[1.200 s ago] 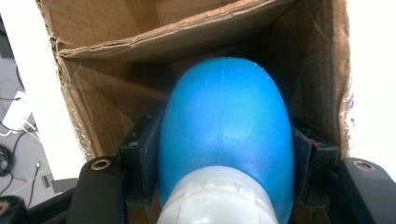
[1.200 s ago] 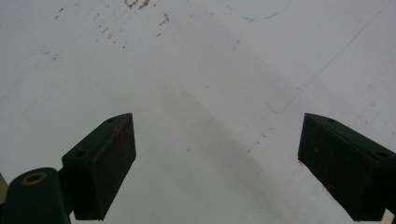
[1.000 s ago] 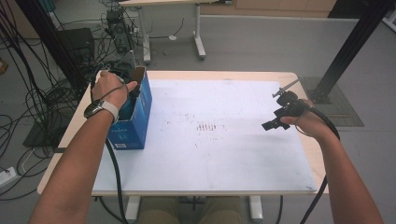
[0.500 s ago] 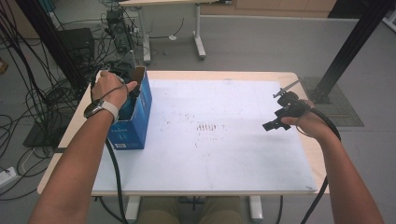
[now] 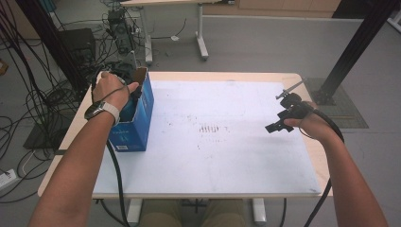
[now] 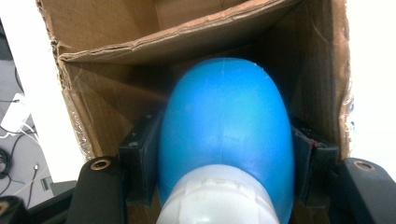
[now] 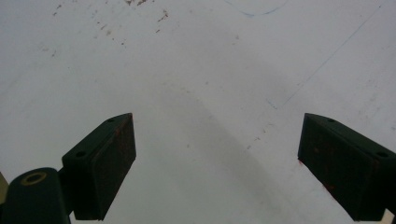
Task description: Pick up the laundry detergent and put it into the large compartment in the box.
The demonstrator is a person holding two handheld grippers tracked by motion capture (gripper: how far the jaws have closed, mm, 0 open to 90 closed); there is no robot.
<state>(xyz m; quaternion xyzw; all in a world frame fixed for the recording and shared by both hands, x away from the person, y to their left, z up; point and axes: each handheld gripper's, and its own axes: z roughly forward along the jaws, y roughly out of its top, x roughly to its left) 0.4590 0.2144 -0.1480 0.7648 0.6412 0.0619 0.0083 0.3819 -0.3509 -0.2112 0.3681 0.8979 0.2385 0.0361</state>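
Note:
A blue bottle with a white cap sits between the jaws of my left gripper, which is shut on its sides. The cap end faces the camera and the rounded end points into an open blue cardboard box, whose brown inner walls surround the bottle. In the high view my left hand is over the box's open top at the table's left edge. My right gripper hovers over the right side of the table, open, its jaws wide apart with nothing between them.
The white table top carries faint brown marks near its middle. Cables and equipment lie on the floor beyond the far left corner. A black post stands past the right edge.

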